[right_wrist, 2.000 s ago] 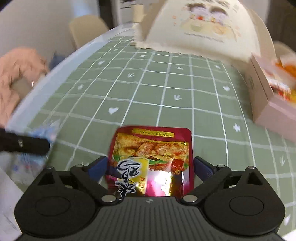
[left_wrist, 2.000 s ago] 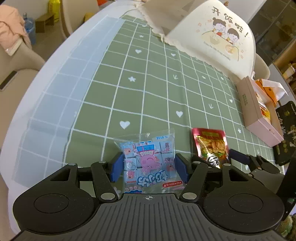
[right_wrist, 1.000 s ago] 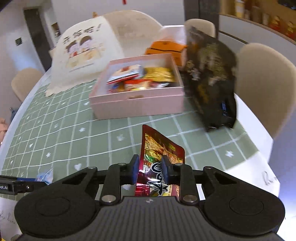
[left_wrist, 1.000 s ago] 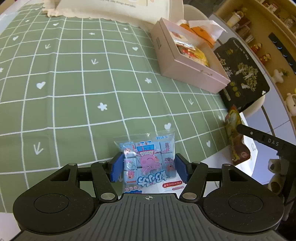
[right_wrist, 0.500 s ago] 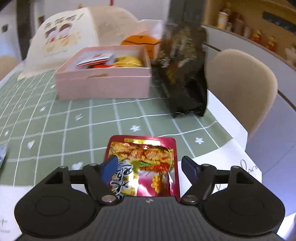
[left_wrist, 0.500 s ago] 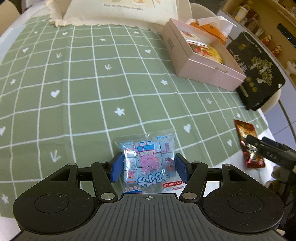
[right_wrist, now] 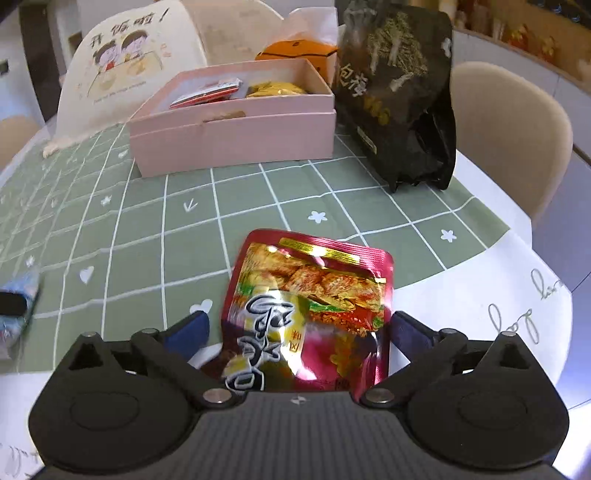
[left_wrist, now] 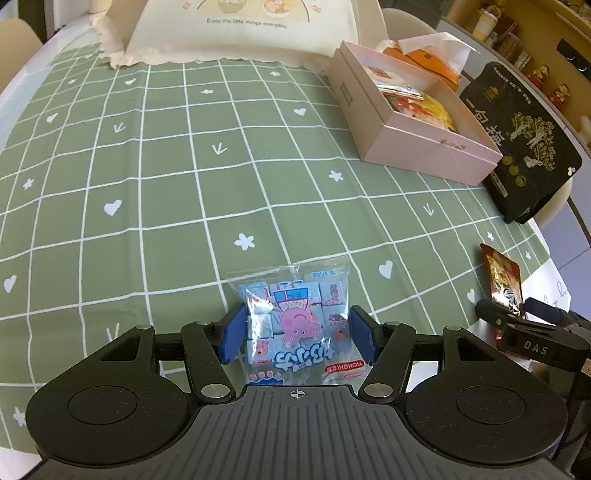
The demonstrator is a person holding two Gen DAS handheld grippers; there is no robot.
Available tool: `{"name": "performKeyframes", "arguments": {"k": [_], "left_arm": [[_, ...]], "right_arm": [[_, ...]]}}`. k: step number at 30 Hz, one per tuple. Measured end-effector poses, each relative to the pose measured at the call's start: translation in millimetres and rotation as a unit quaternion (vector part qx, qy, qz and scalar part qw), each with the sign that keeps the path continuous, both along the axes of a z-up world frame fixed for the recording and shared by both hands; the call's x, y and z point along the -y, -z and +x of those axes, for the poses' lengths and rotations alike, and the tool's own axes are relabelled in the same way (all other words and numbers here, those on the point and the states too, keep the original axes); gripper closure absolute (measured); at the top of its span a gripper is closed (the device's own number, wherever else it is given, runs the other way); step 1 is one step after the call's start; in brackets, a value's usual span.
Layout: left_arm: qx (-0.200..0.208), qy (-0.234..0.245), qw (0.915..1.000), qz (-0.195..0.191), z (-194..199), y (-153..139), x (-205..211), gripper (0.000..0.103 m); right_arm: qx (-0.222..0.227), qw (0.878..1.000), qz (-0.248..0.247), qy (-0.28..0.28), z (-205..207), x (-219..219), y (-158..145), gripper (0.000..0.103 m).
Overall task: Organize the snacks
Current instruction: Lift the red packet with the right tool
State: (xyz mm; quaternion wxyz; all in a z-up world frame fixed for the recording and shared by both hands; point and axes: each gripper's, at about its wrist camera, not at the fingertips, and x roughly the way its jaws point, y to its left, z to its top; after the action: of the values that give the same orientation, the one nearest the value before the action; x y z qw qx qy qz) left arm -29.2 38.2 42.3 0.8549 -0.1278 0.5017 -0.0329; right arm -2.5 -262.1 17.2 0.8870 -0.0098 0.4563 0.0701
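Note:
My left gripper (left_wrist: 297, 330) is shut on a clear bag of blue pig-print candies (left_wrist: 297, 317), held above the green checked tablecloth (left_wrist: 184, 166). My right gripper (right_wrist: 297, 330) has its jaws spread wide; a red foil snack pouch (right_wrist: 310, 306) lies between them, the left finger apart from it. The pouch and right gripper also show in the left wrist view (left_wrist: 504, 280). An open pink box (right_wrist: 236, 125) holding several snack packets stands ahead; it also shows in the left wrist view (left_wrist: 417, 136).
A tall black snack bag (right_wrist: 399, 92) stands right of the pink box, also in the left wrist view (left_wrist: 524, 144). An orange tissue box (right_wrist: 295, 51) sits behind. A cream food cover (left_wrist: 243, 26) is at the back. A beige chair (right_wrist: 506, 136) stands beyond the table's right edge.
Both grippers swung right toward the pink box. My right gripper went from pinching the pouch on edge to jaws spread wide, the pouch lying flat between them. The left still holds the candy bag.

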Motion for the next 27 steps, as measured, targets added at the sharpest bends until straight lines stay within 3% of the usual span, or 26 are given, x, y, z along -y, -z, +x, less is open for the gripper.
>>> {"name": "performKeyframes", "arguments": {"k": [3,5,8,15,16,21,27], "left_arm": [[-0.001,0.002,1.0000,0.002,-0.3,0.1,0.8,0.037],[-0.001,0.004,1.0000,0.001,-0.2,0.0,0.7,0.037],[-0.001,0.006,1.0000,0.000,-0.2,0.0,0.1,0.037],[-0.001,0.010,0.9999,0.002,-0.2,0.3,0.9,0.037],[-0.001,0.011,0.9999,0.002,0.1,0.4,0.7,0.037],[-0.002,0.009,1.0000,-0.003,0.6,0.6,-0.8,0.037],[0.002,0.007,1.0000,-0.005,-0.1,1.1,-0.9,0.037]], "right_arm": [[-0.021,1.000,0.000,-0.015,5.9,1.5,-4.3,0.001],[-0.015,0.999,0.002,-0.045,5.5,-1.2,-11.5,0.029],[-0.002,0.997,-0.003,-0.078,1.0,-10.6,-27.9,0.050],[0.038,0.991,0.053,-0.113,-5.4,-13.0,-74.8,0.082],[0.040,0.991,0.058,-0.116,-5.6,-12.3,-79.1,0.093],[0.040,0.995,0.051,-0.081,1.0,11.8,-81.2,0.094],[0.035,0.996,0.083,-0.003,12.7,60.9,-83.1,0.094]]}}
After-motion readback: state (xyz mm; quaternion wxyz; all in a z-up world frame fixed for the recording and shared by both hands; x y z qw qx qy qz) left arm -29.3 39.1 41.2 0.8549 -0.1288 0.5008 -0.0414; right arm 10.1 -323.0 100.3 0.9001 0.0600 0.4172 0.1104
